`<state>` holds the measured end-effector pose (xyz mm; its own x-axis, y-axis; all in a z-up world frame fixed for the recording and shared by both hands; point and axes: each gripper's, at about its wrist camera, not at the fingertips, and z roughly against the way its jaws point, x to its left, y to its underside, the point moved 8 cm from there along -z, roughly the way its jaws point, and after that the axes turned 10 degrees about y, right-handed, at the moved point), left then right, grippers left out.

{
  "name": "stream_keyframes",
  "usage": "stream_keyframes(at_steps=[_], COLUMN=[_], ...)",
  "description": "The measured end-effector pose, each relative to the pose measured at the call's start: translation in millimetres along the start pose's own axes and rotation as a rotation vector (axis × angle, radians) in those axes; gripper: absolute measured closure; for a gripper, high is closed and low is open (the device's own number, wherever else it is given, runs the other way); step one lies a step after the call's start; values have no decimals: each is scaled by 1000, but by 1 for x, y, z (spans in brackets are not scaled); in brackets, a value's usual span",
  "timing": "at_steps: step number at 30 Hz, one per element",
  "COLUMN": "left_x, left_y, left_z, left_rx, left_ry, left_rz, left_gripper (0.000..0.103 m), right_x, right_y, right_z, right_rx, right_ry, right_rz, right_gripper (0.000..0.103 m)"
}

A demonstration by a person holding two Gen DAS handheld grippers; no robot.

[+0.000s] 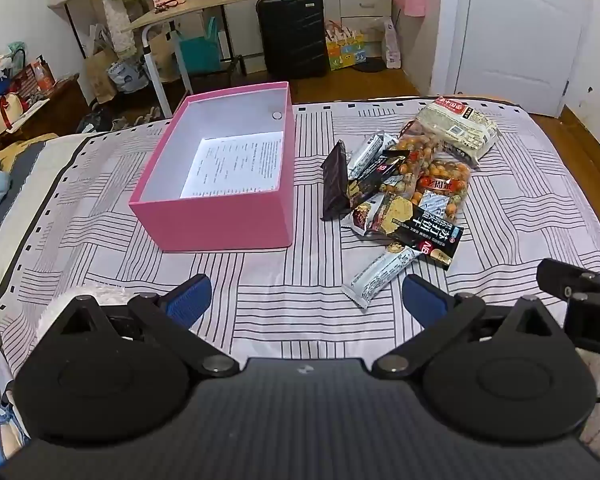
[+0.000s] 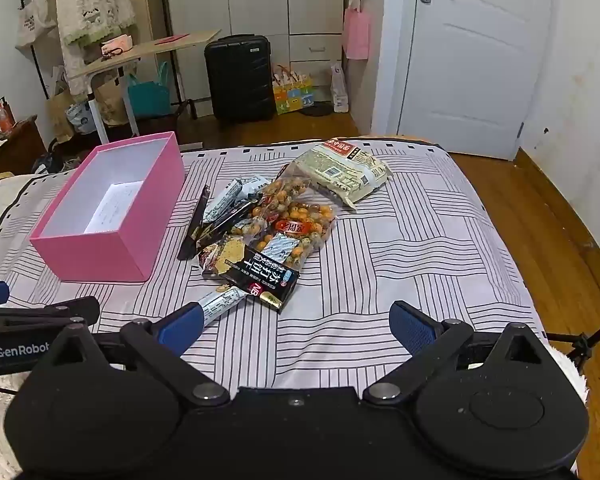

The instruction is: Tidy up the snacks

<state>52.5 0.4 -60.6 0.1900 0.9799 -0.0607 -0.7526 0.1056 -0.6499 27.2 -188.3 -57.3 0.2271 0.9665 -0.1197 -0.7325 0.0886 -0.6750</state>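
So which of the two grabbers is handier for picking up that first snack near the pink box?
Probably the right gripper. Its open jaws sit just short of the silver snack bar, whose end lies by its left finger. The left gripper, also open, faces bare bedsheet, with the pink box ahead.

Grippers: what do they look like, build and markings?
Both match: the left gripper and right gripper are matte black, with rounded housings, triangular cut-outs, linkage arms on silver pivot pins and blue textured finger pads. White "GenRobot" lettering marks the left unit's side. No cables are clearly visible.
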Motion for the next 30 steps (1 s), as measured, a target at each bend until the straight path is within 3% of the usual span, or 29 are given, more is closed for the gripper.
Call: stream_keyframes(at_steps=[8,15,23,30], left_x=[3,0,8,11], left_y=[-1,-2,7,9], left_z=[-3,-10,-1,1], left_rx=[14,-9,-24,-49], left_ry=[26,1,95,49], left_rz=[21,12,45,20], left_gripper=[0,0,2,2], right_x=[2,6,11,14], right_y=[1,4,8,11], right_z=[-1,-2,0,3], right_rx=[5,3,-3,-9], right_ry=[-2,13,24,22], right_rz=[6,22,47,60], right_gripper=[2,2,2,2])
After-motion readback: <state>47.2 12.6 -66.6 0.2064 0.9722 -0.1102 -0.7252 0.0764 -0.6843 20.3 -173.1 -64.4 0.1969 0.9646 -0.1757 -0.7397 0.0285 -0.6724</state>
